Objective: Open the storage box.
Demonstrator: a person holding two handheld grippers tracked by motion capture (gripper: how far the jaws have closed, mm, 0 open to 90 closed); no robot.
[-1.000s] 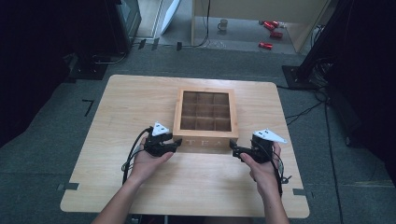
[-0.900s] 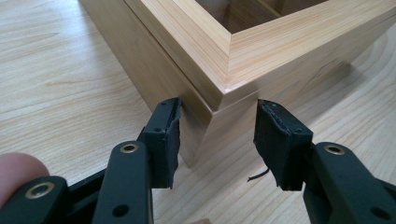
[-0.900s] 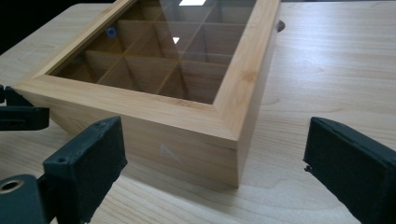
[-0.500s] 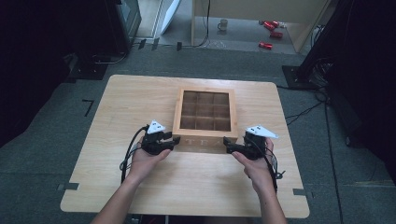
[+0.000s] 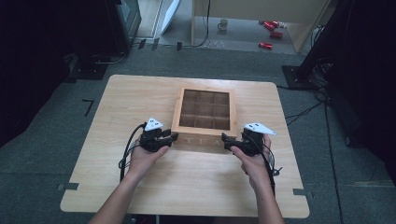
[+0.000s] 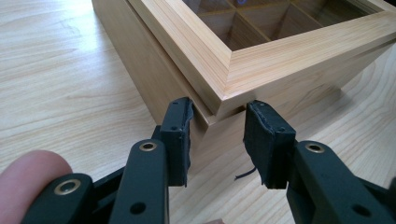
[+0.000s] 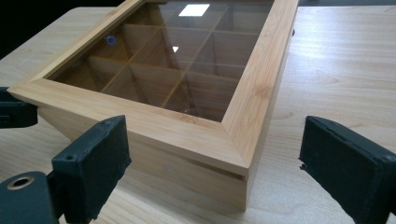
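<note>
A wooden box (image 5: 201, 139) with a glass lid over a grid of compartments stands mid-table, its lid down. My left gripper (image 5: 173, 136) is at the box's near-left corner. In the left gripper view the box corner (image 6: 219, 100) sits between the pads (image 6: 180, 135), which have just been closing and now press on it; the left gripper (image 6: 217, 135) is shut on it. My right gripper (image 5: 226, 139) points at the near-right corner. In the right gripper view its jaws stand wide apart on either side of that corner of the box (image 7: 233, 140), touching nothing; the right gripper (image 7: 219, 172) is open.
The light wooden table (image 5: 140, 98) has bare room left, right and in front of the box. On the floor beyond it are a mug (image 5: 223, 23), red cans (image 5: 270, 33), and cables (image 5: 303, 112) to the right. Dark equipment stands at both sides.
My right gripper has shifted slightly left, toward the box's near-right corner. The left hand has stayed at the near-left corner.
</note>
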